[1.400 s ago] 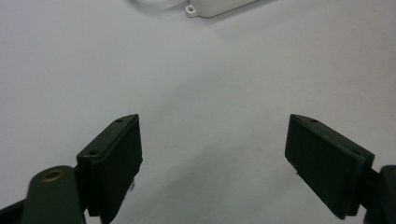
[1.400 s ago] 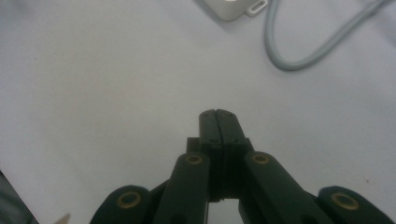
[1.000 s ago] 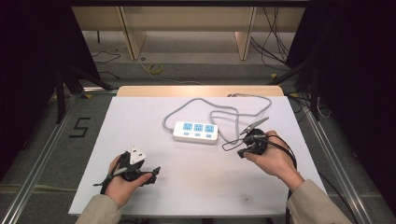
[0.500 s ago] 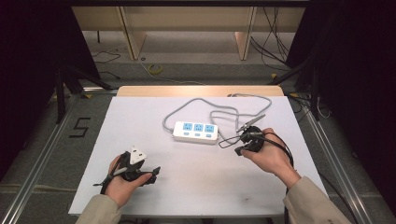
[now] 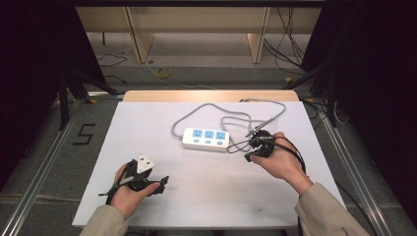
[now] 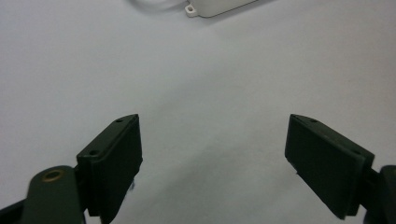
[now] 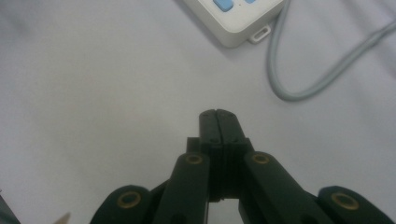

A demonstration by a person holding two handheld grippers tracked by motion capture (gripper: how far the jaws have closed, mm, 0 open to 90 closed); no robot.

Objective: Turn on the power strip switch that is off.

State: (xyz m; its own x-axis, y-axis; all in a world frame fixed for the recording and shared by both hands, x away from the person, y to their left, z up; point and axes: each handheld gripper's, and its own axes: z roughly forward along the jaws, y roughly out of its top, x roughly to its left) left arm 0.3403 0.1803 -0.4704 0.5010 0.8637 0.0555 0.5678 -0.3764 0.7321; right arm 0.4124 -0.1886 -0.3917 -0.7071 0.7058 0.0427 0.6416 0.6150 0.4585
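Counter (image 5: 147,123): white matte top, with a bare wooden strip along the far edge; a few faint scuffs near the front. It stands on a grey floor, flanked by metal rails at left and right. A black "5" (image 5: 84,133) is marked on the floor left of the counter. Room beyond is dark at both sides; wooden furniture legs and loose black and yellow cables lie on the floor behind. Power strip (image 5: 206,139): white, three blue sockets in a row, lying flat at mid-counter, its grey cord (image 5: 231,115) looping behind it towards the far right edge. No brand or lettering legible on the strip. Left tool (image 5: 160,183): near the front left of the counter, jaws spread wide with bare counter between them, well apart from the strip; grey plate on top. Right tool (image 5: 235,146): just right of the strip's right end, near the cord, jaws pressed together with nothing between them, tips over bare counter.
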